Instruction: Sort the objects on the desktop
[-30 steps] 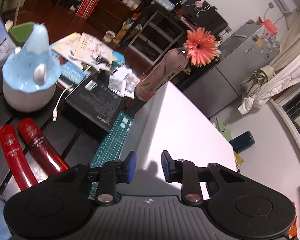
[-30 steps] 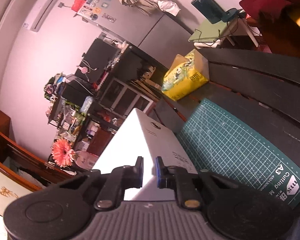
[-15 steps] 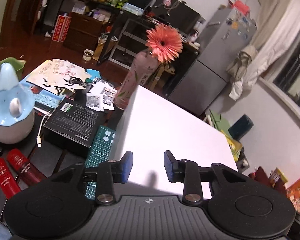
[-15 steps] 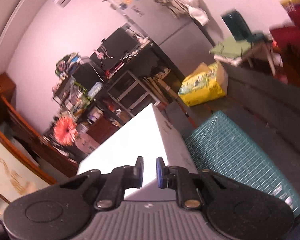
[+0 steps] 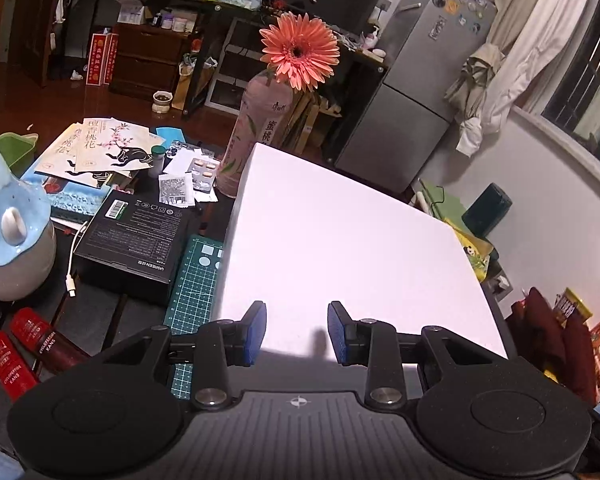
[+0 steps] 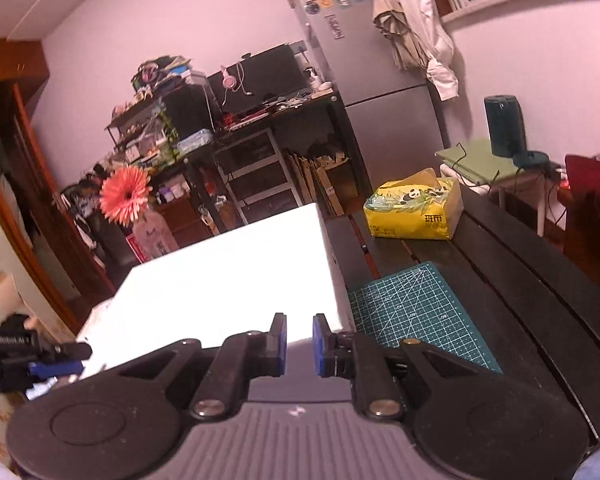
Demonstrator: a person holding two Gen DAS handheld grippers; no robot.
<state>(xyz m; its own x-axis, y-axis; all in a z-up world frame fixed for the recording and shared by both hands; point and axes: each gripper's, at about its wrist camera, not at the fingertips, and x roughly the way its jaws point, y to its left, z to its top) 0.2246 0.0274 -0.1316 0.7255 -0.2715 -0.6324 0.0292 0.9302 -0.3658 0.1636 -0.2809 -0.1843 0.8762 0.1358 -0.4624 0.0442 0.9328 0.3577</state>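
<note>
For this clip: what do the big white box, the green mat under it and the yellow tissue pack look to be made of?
White box: probably matte cardboard; flat, crisp edges, no gloss, though glare hides texture. Green cutting mat: likely flexible vinyl or rubber, matte, printed with a white grid. Yellow tissue pack: thin plastic film, slightly shiny and creased, printed with pandas.

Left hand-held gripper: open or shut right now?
Open. The left hand-held gripper shows a clear gap between its blue pads, with nothing between them; the white box lies beyond.
</note>
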